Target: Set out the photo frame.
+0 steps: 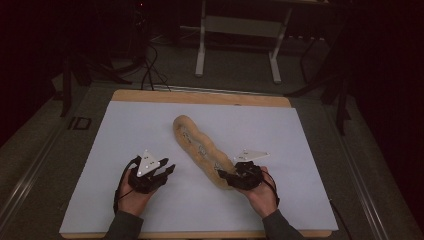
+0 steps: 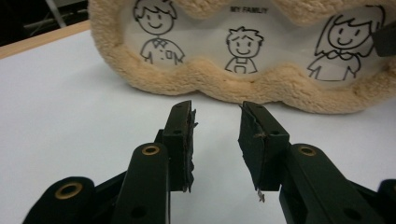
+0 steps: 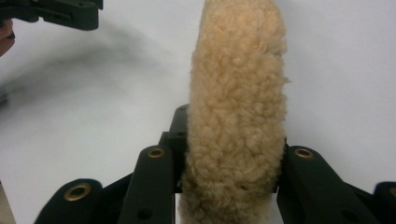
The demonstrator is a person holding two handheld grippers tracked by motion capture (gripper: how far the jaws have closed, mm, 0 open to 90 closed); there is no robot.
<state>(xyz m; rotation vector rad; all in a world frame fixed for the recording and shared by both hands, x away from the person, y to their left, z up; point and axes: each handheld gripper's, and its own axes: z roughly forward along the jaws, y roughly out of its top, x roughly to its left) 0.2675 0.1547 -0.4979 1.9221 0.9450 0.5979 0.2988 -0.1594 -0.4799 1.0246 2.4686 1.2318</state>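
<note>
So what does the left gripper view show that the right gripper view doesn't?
Left gripper view: the plush frame's clear window with three cartoon people, the words MY FAMILY, and the left gripper open with nothing between its jaws.

Right gripper view: the frame's fluffy edge squeezed between the right gripper's jaws.

Both: the tan plush frame lying on the white sheet.

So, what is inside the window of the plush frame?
The plush frame shows a white card with three drawn figures and the words MY FAMILY. One dark jaw tip at the right edge covers a little of it.
</note>
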